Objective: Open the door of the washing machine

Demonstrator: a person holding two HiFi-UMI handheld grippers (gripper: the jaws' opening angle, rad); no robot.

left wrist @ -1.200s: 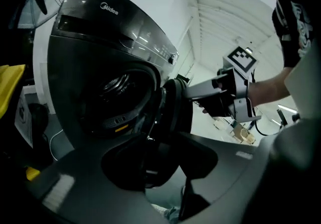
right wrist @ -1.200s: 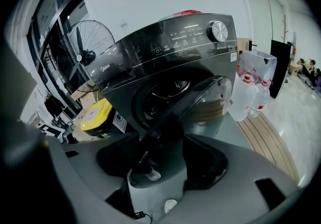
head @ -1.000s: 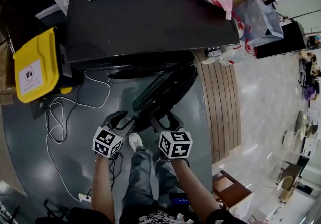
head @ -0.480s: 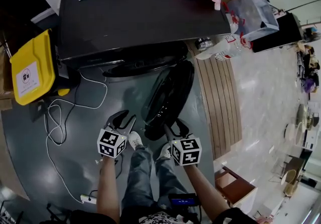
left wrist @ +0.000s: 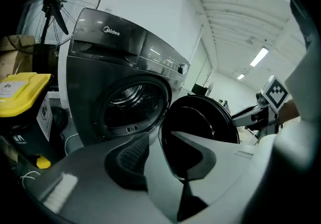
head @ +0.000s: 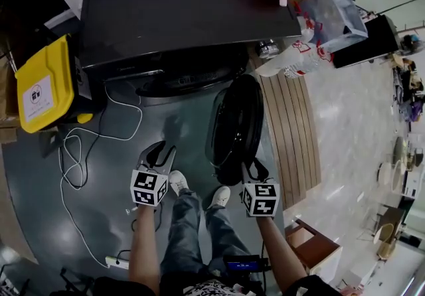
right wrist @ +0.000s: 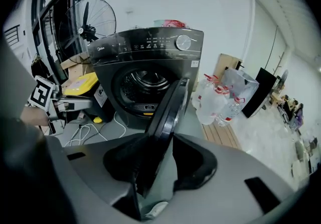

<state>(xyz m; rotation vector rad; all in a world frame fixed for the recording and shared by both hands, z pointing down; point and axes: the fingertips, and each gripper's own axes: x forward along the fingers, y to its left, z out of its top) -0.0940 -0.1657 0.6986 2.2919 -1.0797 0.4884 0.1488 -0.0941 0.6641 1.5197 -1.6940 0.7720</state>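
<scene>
The washing machine stands with its round door swung well out from the drum opening; the door is attached at the opening's right and stands edge-on to us over the grey floor. We note the right claw at the door's free edge, jaws closing with the rim between them: one pad lies at the rim, while a strip of floor shows between the rim and the other pad. We hold the left claw apart from the door, to its left, jaws partly spread with nothing between them.
</scene>
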